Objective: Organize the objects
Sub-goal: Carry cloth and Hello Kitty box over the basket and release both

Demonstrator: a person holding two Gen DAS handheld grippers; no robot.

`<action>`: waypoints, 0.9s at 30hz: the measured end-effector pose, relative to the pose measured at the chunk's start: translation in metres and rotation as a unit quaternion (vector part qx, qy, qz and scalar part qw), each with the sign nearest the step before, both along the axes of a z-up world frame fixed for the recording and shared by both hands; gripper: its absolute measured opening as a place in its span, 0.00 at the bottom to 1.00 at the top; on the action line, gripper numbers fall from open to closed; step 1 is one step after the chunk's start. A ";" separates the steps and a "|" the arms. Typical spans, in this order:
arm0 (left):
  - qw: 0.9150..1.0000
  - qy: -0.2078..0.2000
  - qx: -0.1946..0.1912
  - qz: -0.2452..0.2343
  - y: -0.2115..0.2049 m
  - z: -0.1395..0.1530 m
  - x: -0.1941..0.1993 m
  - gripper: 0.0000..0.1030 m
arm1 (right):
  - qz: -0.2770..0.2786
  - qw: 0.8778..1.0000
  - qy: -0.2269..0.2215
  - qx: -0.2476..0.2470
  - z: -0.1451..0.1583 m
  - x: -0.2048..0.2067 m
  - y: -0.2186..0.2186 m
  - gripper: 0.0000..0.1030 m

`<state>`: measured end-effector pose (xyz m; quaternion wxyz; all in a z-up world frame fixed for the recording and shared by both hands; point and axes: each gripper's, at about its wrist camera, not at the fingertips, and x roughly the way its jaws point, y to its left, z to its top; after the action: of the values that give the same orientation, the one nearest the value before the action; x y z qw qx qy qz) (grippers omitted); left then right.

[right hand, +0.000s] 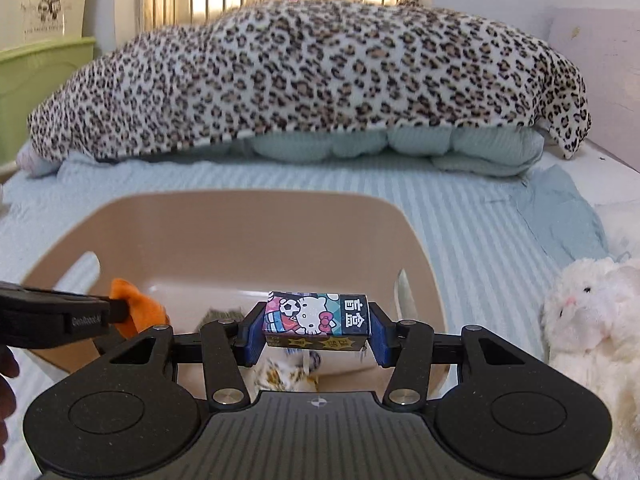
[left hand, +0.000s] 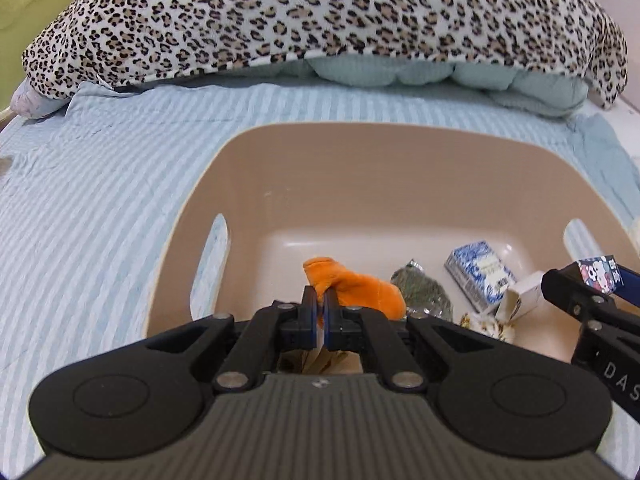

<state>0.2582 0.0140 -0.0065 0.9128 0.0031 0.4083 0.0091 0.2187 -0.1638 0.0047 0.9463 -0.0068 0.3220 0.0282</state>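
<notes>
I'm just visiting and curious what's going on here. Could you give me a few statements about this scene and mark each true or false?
1. The left gripper is shut on an orange plush. True.
2. The right gripper is open, with nothing between its fingers. False: it is shut on a Hello Kitty box.
3. The tub is tan and stands on a striped sheet. True.
4. A white plush lies inside the tub. False: it lies on the bed beside the tub.
5. A blue-and-white box lies in the tub. True.
</notes>
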 end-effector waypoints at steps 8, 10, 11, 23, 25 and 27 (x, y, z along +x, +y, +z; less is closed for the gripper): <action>1.000 0.009 -0.001 -0.004 -0.003 0.012 -0.007 0.51 | -0.001 1.000 -0.003 -0.005 0.013 -0.012 0.001 0.82; 1.000 -0.005 -0.004 -0.009 -0.004 0.022 -0.013 0.64 | -0.007 1.000 -0.007 -0.002 0.019 -0.015 -0.002 0.89; 1.000 -0.013 -0.007 -0.009 -0.003 0.028 -0.016 0.73 | -0.008 1.000 -0.010 0.000 0.023 -0.017 -0.005 0.91; 1.000 -0.029 -0.007 -0.003 0.004 0.066 -0.052 0.77 | -0.001 1.000 -0.003 0.011 0.061 -0.056 -0.013 1.00; 1.000 -0.029 -0.010 -0.004 0.005 0.072 -0.062 0.77 | 0.002 1.000 0.004 0.011 0.065 -0.064 -0.011 1.00; 1.000 -0.029 -0.011 -0.002 0.006 0.078 -0.072 0.77 | 0.002 1.000 0.007 0.007 0.070 -0.072 -0.008 1.00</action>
<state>0.1862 0.0202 0.0715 0.9244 -0.0065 0.3813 0.0028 0.1469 -0.1720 0.0746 0.9440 -0.0004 0.3284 0.0327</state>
